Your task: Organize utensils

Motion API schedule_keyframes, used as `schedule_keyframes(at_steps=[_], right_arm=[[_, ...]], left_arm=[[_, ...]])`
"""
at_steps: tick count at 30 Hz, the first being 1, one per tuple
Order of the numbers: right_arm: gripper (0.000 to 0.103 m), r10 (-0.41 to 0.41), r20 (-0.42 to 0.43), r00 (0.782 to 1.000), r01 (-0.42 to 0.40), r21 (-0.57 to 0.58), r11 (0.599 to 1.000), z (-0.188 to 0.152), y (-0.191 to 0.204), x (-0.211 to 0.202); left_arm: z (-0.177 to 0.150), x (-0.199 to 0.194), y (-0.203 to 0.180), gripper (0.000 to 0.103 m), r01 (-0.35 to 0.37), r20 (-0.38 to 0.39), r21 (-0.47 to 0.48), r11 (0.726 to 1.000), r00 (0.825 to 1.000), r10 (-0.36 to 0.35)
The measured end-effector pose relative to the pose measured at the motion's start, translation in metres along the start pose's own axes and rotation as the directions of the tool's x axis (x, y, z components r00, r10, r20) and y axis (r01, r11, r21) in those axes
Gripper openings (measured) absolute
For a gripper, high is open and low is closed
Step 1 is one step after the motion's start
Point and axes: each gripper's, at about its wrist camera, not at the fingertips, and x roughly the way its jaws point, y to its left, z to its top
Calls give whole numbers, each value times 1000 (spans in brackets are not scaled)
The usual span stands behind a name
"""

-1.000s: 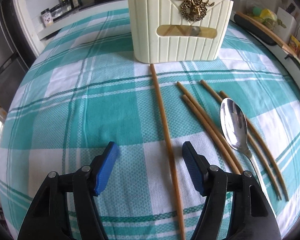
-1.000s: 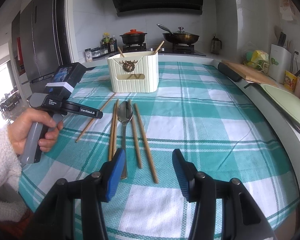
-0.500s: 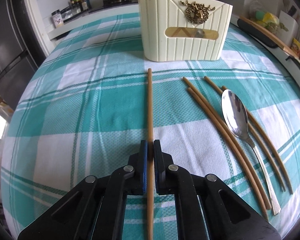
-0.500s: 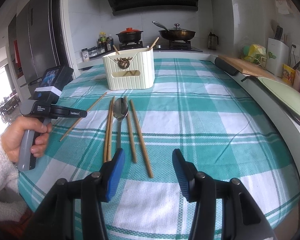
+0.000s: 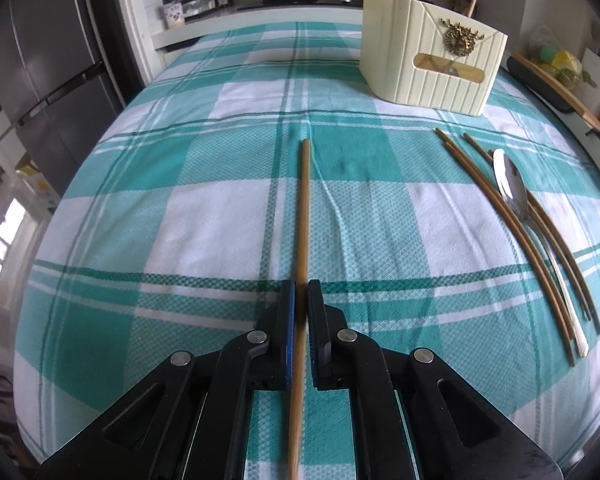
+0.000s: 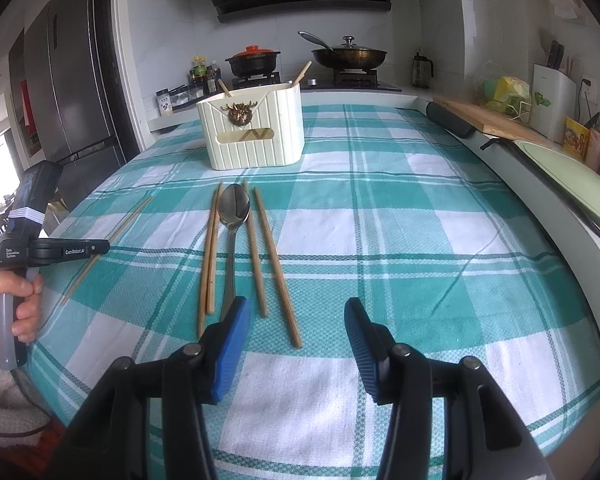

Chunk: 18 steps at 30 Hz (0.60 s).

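Bamboo-brown and slender, a single chopstick [image 5: 305,208] is seen clamped between the blue pads of the left gripper [image 5: 301,300], whose jaws are pressed tight on its shaft. Its far end is pointed away over the teal-and-white checked tablecloth [image 5: 204,216], while its near end runs back between the black gripper arms. Four more chopsticks [image 6: 268,256] and a steel spoon [image 6: 233,216] are laid side by side on the cloth, well apart from the held one. A cream ribbed utensil holder [image 6: 256,132] with a brass stag emblem is set farther back, two sticks leaning inside it. The right gripper [image 6: 294,320] is held about half open over the cloth just short of the spoon's handle, with nothing gripped between its pads.
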Motion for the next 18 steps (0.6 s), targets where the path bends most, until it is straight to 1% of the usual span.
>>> schedule_keyframes(at_steps=[3, 5, 7, 9, 10, 12, 16, 18], right_arm=[[50, 4, -15, 1000, -4, -4, 1000, 1, 3, 3], [50, 3, -18, 1000, -3, -8, 1000, 3, 4, 4], [50, 2, -18, 1000, -2, -7, 1000, 6, 3, 4], [50, 0, -22, 1000, 0, 0, 1000, 10, 1, 6], [50, -2, -24, 1000, 2, 4, 1000, 12, -1, 6], [50, -6, -28, 1000, 6, 8, 1000, 17, -4, 9], [50, 3, -39, 999, -2, 2, 1000, 28, -9, 15], [50, 30, -50, 998, -30, 5, 1000, 36, -12, 21]], left_arm=[[-2, -1, 0, 5, 14, 7, 5, 1000, 1000, -14], [-3, -2, 0, 9, 43, 19, -3, 999, 999, -43], [-5, -3, -1, 28, 72, 26, -6, 997, 997, -71], [-5, -3, -3, 40, 89, 38, -6, 996, 995, -89], [-5, -3, -4, 44, 98, 40, -4, 995, 994, -98], [-7, -3, -6, 47, 110, 44, -2, 994, 993, -110], [-11, -5, -8, 56, 107, 60, 7, 994, 992, -108], [-12, -5, -8, 56, 103, 67, 10, 995, 992, -103]])
